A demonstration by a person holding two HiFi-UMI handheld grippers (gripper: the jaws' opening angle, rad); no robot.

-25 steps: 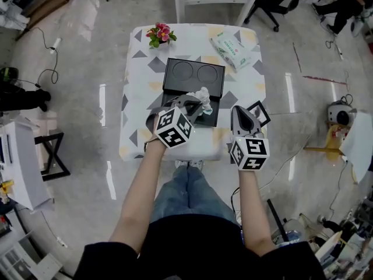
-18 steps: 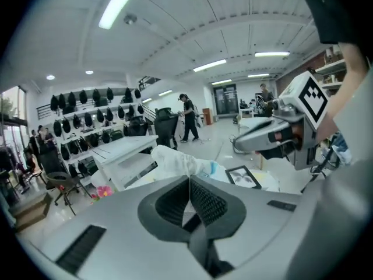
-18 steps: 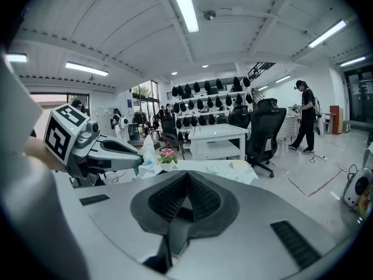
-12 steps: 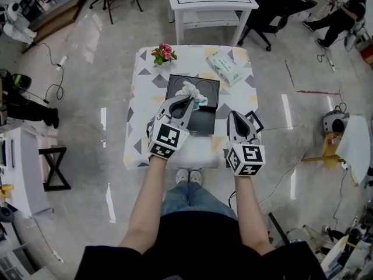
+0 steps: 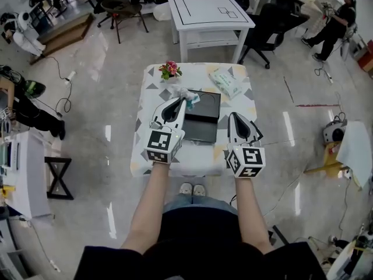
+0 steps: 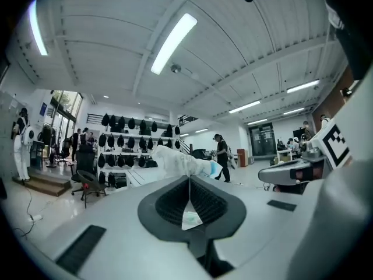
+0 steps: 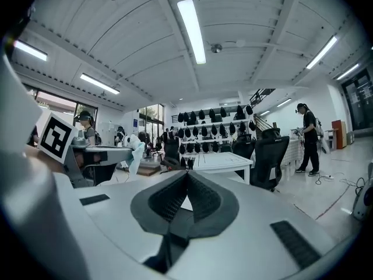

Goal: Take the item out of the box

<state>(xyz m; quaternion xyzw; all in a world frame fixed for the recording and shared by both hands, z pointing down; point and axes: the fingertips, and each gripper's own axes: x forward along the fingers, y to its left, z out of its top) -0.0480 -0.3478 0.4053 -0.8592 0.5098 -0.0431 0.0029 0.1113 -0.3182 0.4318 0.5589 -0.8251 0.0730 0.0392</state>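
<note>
White cloth with grey and yellow triangles covers the small table; a glossy grey floor lies all round it. One black box sits mid-table and serves as landmark.

Room: a white table stands well beyond the box, with black office chairs beside it. The gripper views show a white ribbed ceiling with strip lights, wall racks of dark bags, and several people standing.

Counts:
- Box: 1.
- Item: 1, crumpled white stuff with a blue patch.
- Flower bunch: 1, pink and red, beyond the box's far-left corner.
- Green-and-white packet: 1, beyond the far-right corner.
- Grippers: 2, each with one marker cube.

Left gripper: jaws pressed together on the item, a thin fold pinched between the pads and the bulk bunched past the tips. The item is out of the box, at its far-left corner in the head view.

Right gripper: jaws together, holding nothing, just beside the box's right edge.

Writing: black-and-white square markers on the cubes; packet print too small to read.
</note>
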